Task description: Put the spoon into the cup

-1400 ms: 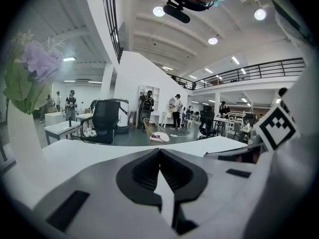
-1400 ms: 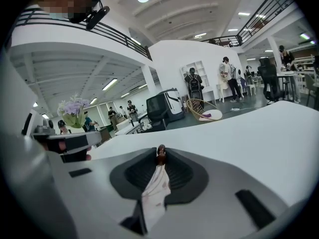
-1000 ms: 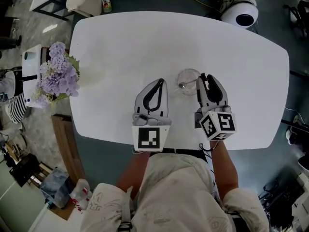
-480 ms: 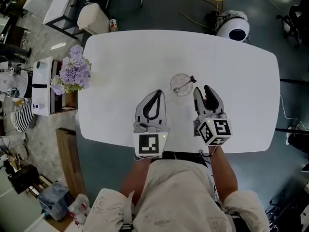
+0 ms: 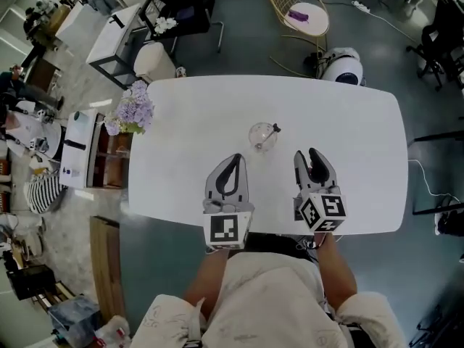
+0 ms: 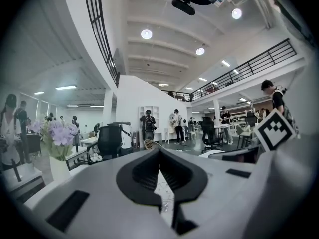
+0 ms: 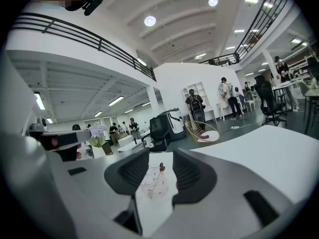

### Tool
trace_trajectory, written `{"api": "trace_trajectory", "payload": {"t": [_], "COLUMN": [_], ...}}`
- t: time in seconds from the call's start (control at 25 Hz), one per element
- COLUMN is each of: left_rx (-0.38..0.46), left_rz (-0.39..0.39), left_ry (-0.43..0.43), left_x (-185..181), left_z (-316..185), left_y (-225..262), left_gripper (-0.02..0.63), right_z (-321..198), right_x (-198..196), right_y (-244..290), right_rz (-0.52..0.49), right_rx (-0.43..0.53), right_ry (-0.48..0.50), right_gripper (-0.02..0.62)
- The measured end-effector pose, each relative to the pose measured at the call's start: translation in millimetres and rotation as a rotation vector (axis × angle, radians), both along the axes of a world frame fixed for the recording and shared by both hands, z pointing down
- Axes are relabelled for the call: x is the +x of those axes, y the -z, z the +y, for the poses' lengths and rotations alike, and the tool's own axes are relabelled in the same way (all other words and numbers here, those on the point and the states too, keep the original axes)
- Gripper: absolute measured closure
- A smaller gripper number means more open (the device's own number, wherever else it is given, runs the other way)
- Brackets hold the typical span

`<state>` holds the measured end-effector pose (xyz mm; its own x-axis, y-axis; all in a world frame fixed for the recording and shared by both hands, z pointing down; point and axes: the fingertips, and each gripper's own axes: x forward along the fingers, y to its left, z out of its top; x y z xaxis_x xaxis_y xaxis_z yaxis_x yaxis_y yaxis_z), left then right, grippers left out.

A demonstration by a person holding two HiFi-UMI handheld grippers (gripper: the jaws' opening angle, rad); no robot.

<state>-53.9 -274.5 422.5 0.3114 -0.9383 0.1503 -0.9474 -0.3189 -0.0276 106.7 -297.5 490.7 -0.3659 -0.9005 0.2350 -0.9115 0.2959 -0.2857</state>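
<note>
White oval table [image 5: 348, 122] in a large open hall, viewed from above; a person stands at its near edge with a gripper in each hand.

Far out to the left of both sets of jaws, a vase of purple flowers [image 5: 132, 111] stands at the table's left edge.

Left gripper [image 5: 234, 159]: held low over the tabletop, its jaws drawn together at the tips, with only a thin slit left behind them. Nothing is gripped.

Cup [image 5: 261, 138]: clear glass, upright on the table, ahead of both grippers. It sits forward and to the right of the left jaws, forward and to the left of the right jaws, and is touched by neither. The spoon [image 5: 271, 132] stands inside it, its handle leaning over the rim toward the right.

Right gripper [image 5: 308, 156]: jaws parted by a moderate gap and empty. Its own view shows the cup through that gap, some way off.
</note>
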Motion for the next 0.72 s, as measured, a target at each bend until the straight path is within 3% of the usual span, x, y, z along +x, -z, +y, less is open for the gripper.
{"api": "trace_trajectory", "payload": {"t": [0.36,0.72], "left_rx": [0.132,0.278], "left_rz": [-0.009,0.014], "left_ry": [0.016,0.029], "left_x": [3,-5], "left_z": [39,57], "left_y": [44,108], "left_gripper": [0.603,0.603], "right_z": [24,44], "right_x": [36,43], "right_y": [66,154], "right_rz": [0.028,0.034], "right_rx": [0.175,0.348], "right_ry": [-0.068,-0.075], "right_gripper": [0.456,0.468]}}
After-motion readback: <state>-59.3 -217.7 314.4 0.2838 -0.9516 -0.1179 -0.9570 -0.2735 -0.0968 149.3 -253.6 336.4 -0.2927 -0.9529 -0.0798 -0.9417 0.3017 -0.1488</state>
